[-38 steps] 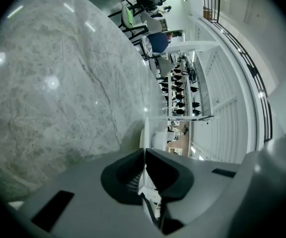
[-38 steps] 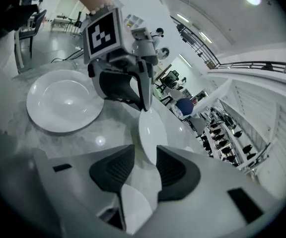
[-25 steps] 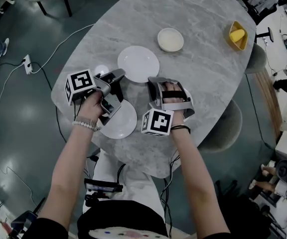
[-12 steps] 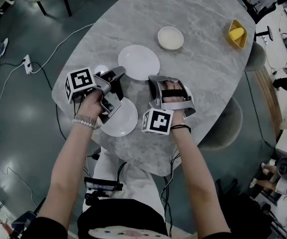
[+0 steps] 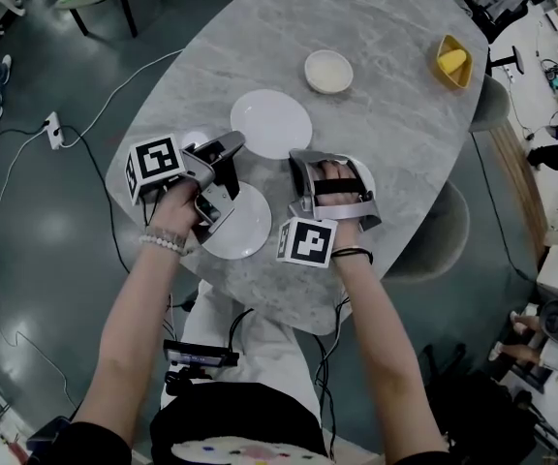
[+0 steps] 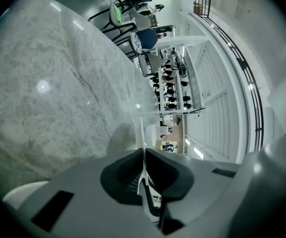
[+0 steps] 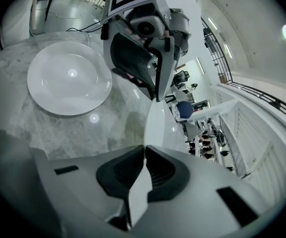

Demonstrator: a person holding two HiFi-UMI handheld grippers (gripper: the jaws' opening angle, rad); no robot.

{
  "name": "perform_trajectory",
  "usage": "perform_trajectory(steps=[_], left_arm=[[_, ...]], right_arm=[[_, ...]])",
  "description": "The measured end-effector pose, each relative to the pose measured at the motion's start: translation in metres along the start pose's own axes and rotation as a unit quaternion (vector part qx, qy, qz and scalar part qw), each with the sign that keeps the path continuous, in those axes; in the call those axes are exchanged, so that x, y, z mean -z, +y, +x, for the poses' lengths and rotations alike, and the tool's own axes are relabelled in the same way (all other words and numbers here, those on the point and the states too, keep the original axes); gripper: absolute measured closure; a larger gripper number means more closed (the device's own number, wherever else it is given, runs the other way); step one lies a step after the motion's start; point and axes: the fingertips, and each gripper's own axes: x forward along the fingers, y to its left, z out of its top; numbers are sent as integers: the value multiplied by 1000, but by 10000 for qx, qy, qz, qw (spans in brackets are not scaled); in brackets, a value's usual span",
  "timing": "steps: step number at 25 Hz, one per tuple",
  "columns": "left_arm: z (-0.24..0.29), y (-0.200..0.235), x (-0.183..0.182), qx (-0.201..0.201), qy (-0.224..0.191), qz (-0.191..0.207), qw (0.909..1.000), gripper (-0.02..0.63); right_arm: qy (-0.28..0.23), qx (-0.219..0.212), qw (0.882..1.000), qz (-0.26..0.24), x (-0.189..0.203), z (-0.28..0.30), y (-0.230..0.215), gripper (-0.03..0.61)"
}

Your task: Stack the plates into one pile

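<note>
The left gripper (image 6: 144, 150) was clamped on the rim of a white plate (image 5: 248, 229) near the table's (image 5: 395, 124) front edge. Just beside it, the right gripper (image 7: 144, 148) was clamped on the rim of a second plate (image 7: 157, 123). A third plate (image 5: 271, 122) lay just beyond both, and a small dish (image 5: 328, 71) farther back.

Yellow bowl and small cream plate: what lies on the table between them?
Bare table only, in the head view, from yellow bowl to small cream plate.

My head camera looks steeply down at the table (image 5: 395, 143). Jaw cameras sit low, close; the right shares the middle plate (image 5: 271, 122).
</note>
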Motion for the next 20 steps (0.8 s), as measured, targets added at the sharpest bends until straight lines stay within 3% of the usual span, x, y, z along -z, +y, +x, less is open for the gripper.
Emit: perform_trajectory(steps=[12, 20], left_arm=[[-57, -11, 21, 200, 238, 198, 9993, 591], [-63, -10, 27, 220, 433, 189, 9986, 591]], right_arm=[[82, 156, 9998, -45, -41, -56, 8, 558], [122, 112, 9999, 14, -48, -66, 15, 558]])
